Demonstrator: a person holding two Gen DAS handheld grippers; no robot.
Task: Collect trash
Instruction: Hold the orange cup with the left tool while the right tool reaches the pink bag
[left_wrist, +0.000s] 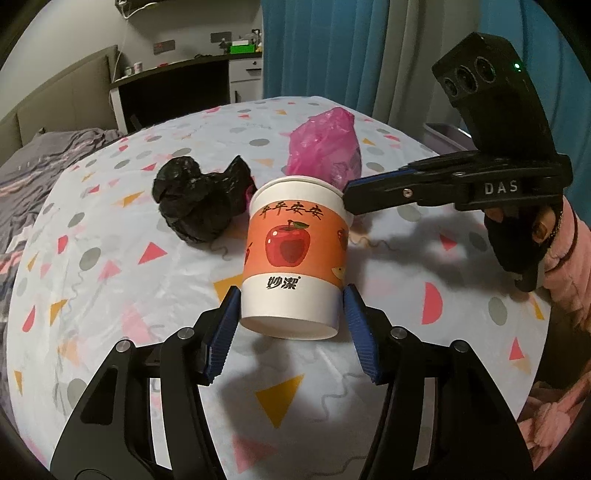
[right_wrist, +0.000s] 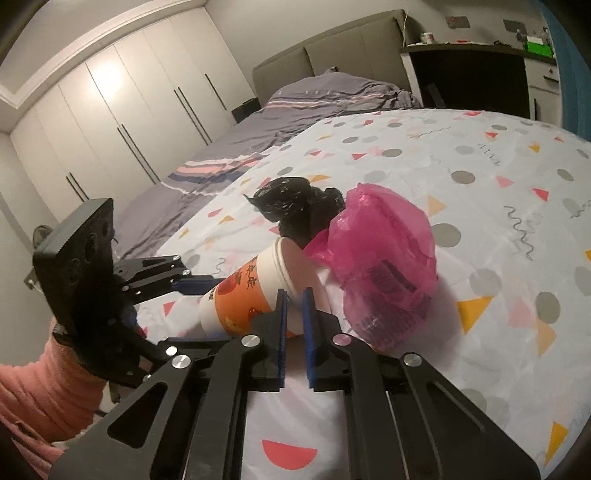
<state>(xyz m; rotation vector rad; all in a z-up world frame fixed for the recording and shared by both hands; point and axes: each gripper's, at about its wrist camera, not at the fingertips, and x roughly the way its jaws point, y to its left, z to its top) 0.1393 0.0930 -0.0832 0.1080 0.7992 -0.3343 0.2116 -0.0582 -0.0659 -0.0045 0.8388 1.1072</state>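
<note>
A paper cup (left_wrist: 295, 258) with an orange band and a red apple print tilts with its mouth away from my left gripper (left_wrist: 291, 291), whose blue pads press on both sides of its base. My right gripper (right_wrist: 294, 295) is shut on the rim of the cup (right_wrist: 240, 295); in the left wrist view its tip (left_wrist: 347, 197) meets the rim from the right. A crumpled black plastic bag (left_wrist: 199, 199) lies behind the cup to the left. A pink plastic bag (left_wrist: 325, 147) lies behind it to the right, close beside my right gripper (right_wrist: 384, 258).
The patterned white tablecloth (left_wrist: 110, 258) covers a round table. A bed with grey bedding (right_wrist: 295, 107) stands beyond it, a white wardrobe (right_wrist: 110, 110) behind that. A dark desk (left_wrist: 173, 92) and blue curtain (left_wrist: 332, 48) are at the back. Pink sleeves (left_wrist: 569, 258) hold the grippers.
</note>
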